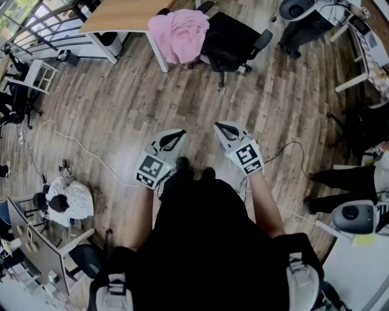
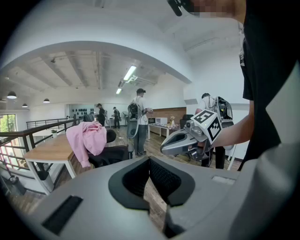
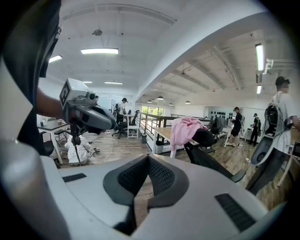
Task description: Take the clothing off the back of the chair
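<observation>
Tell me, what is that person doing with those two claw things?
A person stands on the wooden floor holding a left gripper and a right gripper out in front. Both are shut and empty. The pink clothing hangs over the back of the black chair beside a wooden desk, some way ahead. Neither gripper touches it yet.
</observation>
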Available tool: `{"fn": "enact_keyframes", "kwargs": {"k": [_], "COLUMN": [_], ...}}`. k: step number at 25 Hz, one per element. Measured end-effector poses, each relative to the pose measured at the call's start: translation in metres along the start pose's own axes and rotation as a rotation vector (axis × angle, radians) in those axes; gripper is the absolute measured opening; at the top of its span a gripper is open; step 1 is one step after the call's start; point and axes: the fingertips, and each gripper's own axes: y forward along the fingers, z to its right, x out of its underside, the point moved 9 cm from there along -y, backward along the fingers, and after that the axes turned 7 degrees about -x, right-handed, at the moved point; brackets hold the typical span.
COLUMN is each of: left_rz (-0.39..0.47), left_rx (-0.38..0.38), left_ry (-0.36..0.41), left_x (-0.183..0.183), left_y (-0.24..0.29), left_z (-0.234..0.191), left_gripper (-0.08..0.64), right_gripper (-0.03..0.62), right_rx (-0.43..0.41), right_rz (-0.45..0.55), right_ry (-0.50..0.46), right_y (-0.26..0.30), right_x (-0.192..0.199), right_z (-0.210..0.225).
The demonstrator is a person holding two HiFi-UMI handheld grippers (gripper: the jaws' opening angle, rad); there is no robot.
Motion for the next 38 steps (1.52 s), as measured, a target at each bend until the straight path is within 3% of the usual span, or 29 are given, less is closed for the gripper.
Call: {"fn": "enact_keyframes", "kwargs": {"k": [16,26,38], "left_rz": [0.021,0.005,0.028], "left_rx": [-0.07,-0.106,-0.099], "left_ry": [-0.035,-0.046,-0.055], "left_x": [0.006,0.012,0.012], "left_y": [-0.015,-0.03,-0.019], "left_z": [0.053,0.046,0.011], "left_gripper": [0.003,0.003,0.003], "right_gripper": [-0.005,-0.003,-0.003], "right_rx": [-0.054,-0.115,-0.072], "right_rz": [-0.021,-0.028,-0.054], "right_ry": [-0.03,-0.029,-0.032], "right_y": [-0.038,-0.028,-0.005], "right_x": [0.018,0.016,0.006], "right_z": [-0.012,-0.026,-0.005]}}
